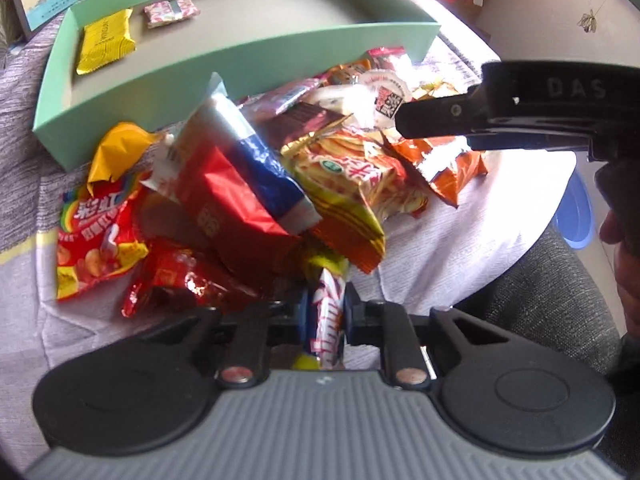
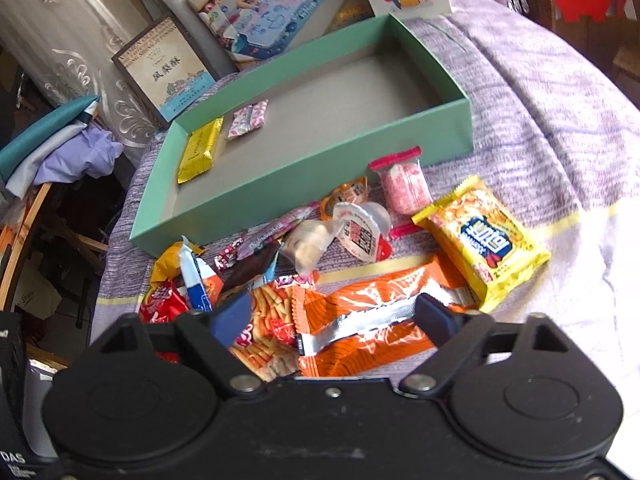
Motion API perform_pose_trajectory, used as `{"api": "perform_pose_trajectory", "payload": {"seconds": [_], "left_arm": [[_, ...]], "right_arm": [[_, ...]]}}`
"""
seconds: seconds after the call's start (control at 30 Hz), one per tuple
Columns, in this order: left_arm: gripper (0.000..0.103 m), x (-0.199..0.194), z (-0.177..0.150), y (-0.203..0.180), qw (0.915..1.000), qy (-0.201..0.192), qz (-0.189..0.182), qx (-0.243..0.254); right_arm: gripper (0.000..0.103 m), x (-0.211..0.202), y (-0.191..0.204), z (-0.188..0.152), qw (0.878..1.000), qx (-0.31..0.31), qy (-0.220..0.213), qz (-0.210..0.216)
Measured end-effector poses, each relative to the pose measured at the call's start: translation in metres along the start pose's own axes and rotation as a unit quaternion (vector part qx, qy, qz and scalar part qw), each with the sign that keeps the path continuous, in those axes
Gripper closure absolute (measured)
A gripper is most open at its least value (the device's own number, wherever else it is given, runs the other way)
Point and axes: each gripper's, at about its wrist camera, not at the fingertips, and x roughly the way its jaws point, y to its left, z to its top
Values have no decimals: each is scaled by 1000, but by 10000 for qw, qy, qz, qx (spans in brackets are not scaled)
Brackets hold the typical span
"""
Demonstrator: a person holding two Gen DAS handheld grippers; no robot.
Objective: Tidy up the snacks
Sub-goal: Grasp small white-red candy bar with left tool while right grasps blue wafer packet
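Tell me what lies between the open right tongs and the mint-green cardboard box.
In the right wrist view, a heap of packets separates the right tongs from the mint-green cardboard box: an orange foil bag, then a round clear jelly cup.

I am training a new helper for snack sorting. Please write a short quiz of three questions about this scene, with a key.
1. True or false: the left gripper is shut on a white snack bar.
2. How many snacks already lie in the green box?
A. none
B. two
C. five
3. Fill in: the right gripper hangs with its jaws apart over an ____ packet.

Key: 1 true. 2 B: the yellow packet and the pink packet. 3 orange.
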Motion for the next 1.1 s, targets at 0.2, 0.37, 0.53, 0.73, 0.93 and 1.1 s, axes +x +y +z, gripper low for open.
{"api": "perform_pose_trajectory", "payload": {"seconds": [0.2,0.37,0.53,0.73,0.93,1.1], "left_arm": [[87,-27,-4,22,9988,-360,74,-310],[87,-46,-9,50,9955,-619,111,-704],[87,-51,-16,75,9917,-738,68,-1055],[87,-56,-19,98,9851,-969,-27,-1419],[87,-60,-19,117,9800,-1125,-42,-1642],[87,-58,-21,130,9768,-1162,1,-1798]], "right_arm": [[47,1,24,12,9988,-465,-84,147],[57,18,55,24,9966,-717,50,414],[58,47,80,30,9940,-588,581,714],[54,73,94,35,9919,-269,1005,733],[32,88,112,41,9921,-173,1130,521],[32,105,125,45,9928,-160,1180,158]]}}
